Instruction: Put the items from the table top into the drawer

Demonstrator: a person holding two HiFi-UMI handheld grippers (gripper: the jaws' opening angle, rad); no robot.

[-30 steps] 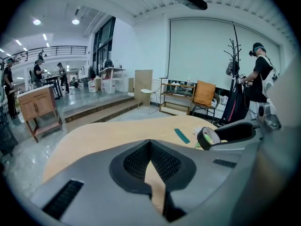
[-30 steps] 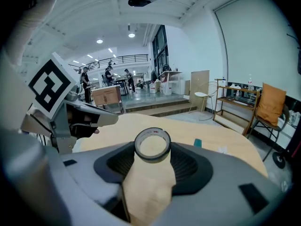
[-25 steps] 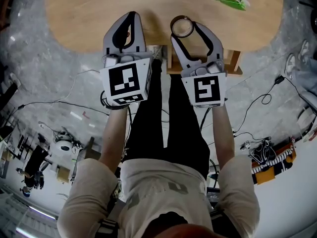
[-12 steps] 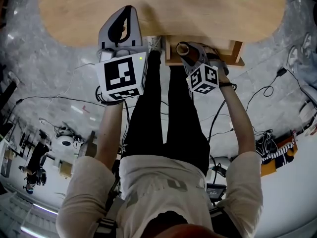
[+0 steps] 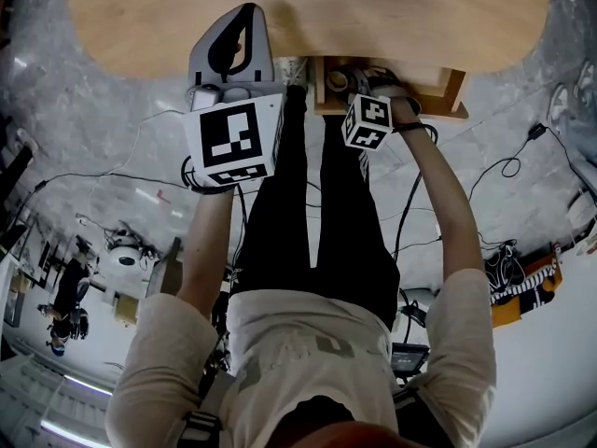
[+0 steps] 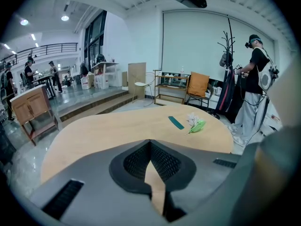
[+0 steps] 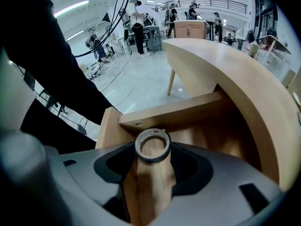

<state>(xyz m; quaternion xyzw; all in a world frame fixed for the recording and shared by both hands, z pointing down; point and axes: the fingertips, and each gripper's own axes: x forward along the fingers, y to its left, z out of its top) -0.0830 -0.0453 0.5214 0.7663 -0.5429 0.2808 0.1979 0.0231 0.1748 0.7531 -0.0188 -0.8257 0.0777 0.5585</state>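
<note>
A roll of tape (image 7: 153,145) sits between the tips of my right gripper (image 7: 153,149), which is shut on it and points steeply down into the open wooden drawer (image 7: 165,113). In the head view the right gripper (image 5: 362,87) hangs over that drawer (image 5: 451,92) under the table's near edge. My left gripper (image 5: 242,28) is shut on nothing and hovers over the near edge of the round wooden table (image 5: 373,17). On the far side of the table (image 6: 103,135) lie a teal strip (image 6: 176,122) and a green and white sprig (image 6: 196,125).
The person's legs (image 5: 308,213) stand between the two arms, just left of the drawer. Cables (image 5: 494,180) trail over the floor on both sides. In the left gripper view another person (image 6: 256,79) stands by a coat stand (image 6: 228,55) beyond the table.
My right gripper has dropped from the table's near edge down into the drawer with the tape roll, tipping to point downward. The left gripper has stayed nearly still.
</note>
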